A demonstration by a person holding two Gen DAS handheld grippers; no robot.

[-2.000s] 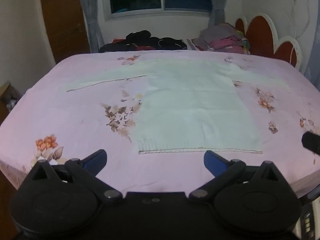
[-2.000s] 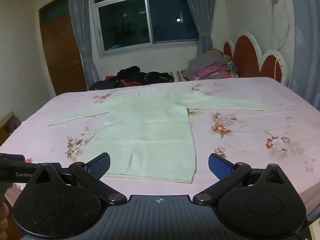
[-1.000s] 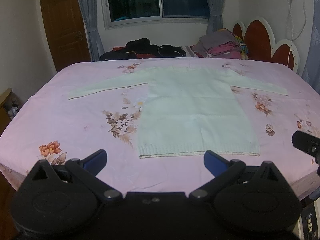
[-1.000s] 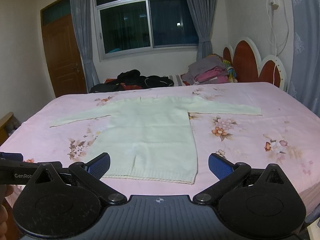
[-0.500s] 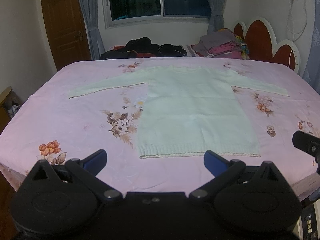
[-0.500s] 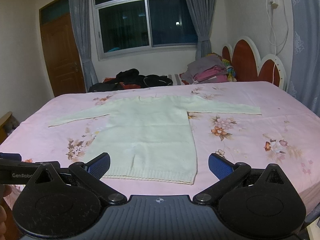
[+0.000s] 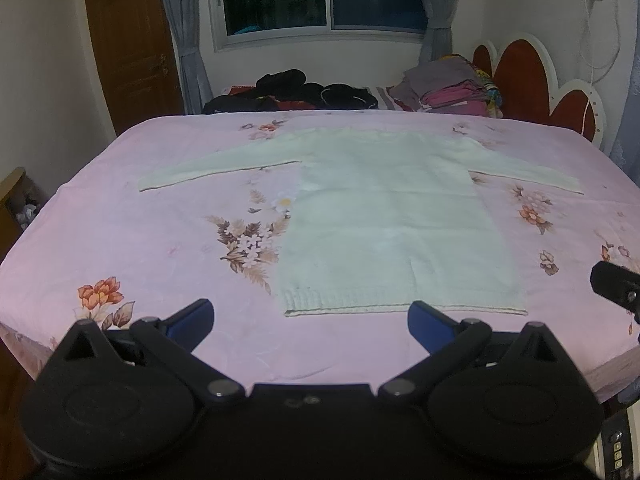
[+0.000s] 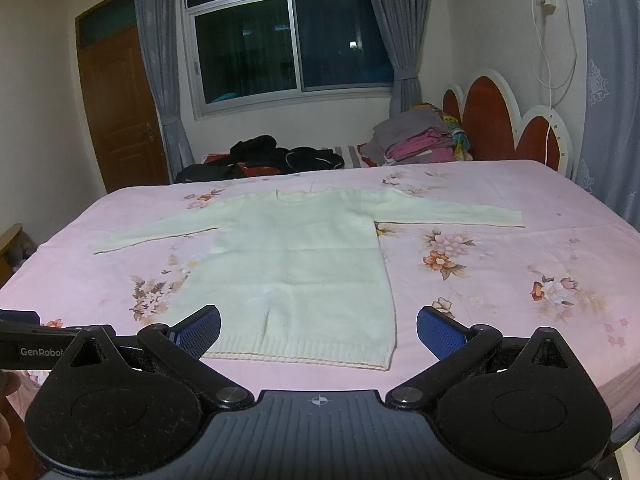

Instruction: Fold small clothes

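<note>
A pale cream long-sleeved sweater [image 7: 392,216] lies flat on the pink floral bedsheet [image 7: 152,240], sleeves spread to both sides, hem nearest me. It also shows in the right wrist view [image 8: 296,256]. My left gripper [image 7: 310,322] is open and empty, held just in front of the hem. My right gripper [image 8: 318,330] is open and empty, also in front of the hem, toward its right part. The right gripper's tip shows at the left wrist view's right edge [image 7: 614,290].
Dark clothes [image 7: 296,90] and a stack of folded clothes [image 7: 448,88] lie at the bed's far side under the window. A red and white headboard [image 8: 508,128] stands at the right. A wooden door [image 8: 120,108] is at the left.
Both grippers have pulled back and risen slightly from the bed, so more of the room shows. The sweater has not moved. Both stay open.
</note>
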